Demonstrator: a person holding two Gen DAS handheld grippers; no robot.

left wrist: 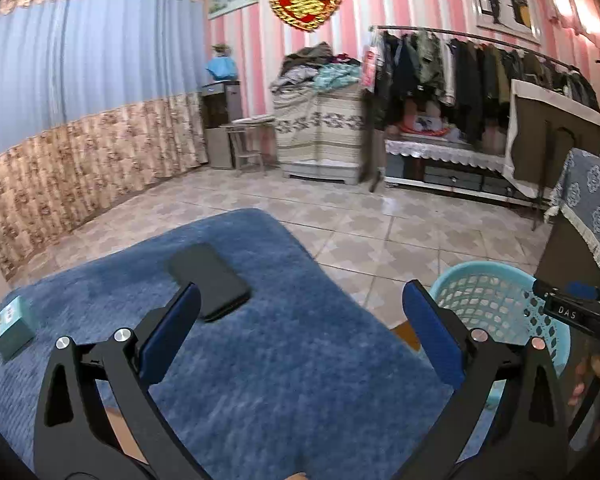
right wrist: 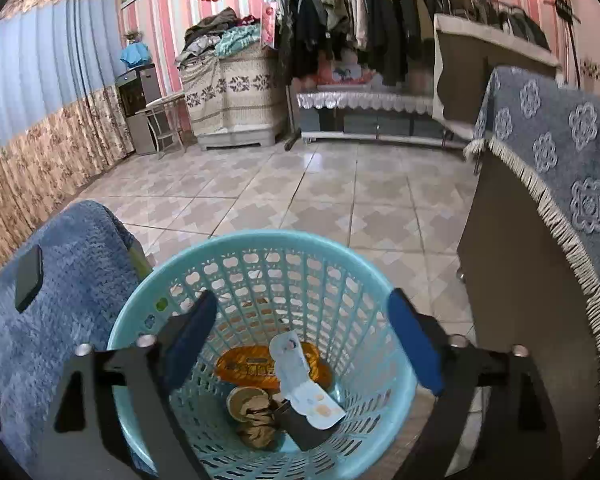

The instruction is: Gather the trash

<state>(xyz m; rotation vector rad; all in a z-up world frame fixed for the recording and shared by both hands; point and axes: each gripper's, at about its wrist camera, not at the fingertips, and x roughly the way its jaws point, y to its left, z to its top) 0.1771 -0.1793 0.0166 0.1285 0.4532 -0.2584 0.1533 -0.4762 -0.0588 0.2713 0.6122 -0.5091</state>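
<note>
Trash is sitting at the bottom of the light-blue laundry-style basket (right wrist: 260, 264): an orange wrapper (right wrist: 256, 364), a pale paper strip (right wrist: 300, 380) lying over it and reaching toward the near side, some brown crumpled stuff (right wrist: 256, 412) and a dark piece (right wrist: 304, 432) just beside that. The basket stands on the tiled floor (right wrist: 340, 200), right next to the blue-covered desk (right wrist: 68, 304) on its left and near a cabinet draped in a flower-pattern fringed cloth (right wrist: 560, 152) on its right.

Right gripper (right wrist: 304, 336) hangs straight over the basket mouth, blue pads (right wrist: 414, 344) spread wide, nothing between them. Left gripper (left wrist: 300, 320) is over the fuzzy blue desk cover, also spread wide and holding nothing. Its left pad (left wrist: 172, 332) overlaps the near end of a black phone (left wrist: 210, 280) lying flat on the cover, but I can't tell if it's actually touching or just above it. A small teal box (left wrist: 12, 332) sits at the far left edge of the desk, well apart from the phone. From the left wrist view you can see the basket past the right corner of the desk, with the other gripper's black body at its right rim.

Far side of the room: a clothes rack (left wrist: 480, 68) full of dark jackets, a pile of laundry (left wrist: 316, 68) on a covered cabinet, blue curtains (left wrist: 92, 64) on the left.
</note>
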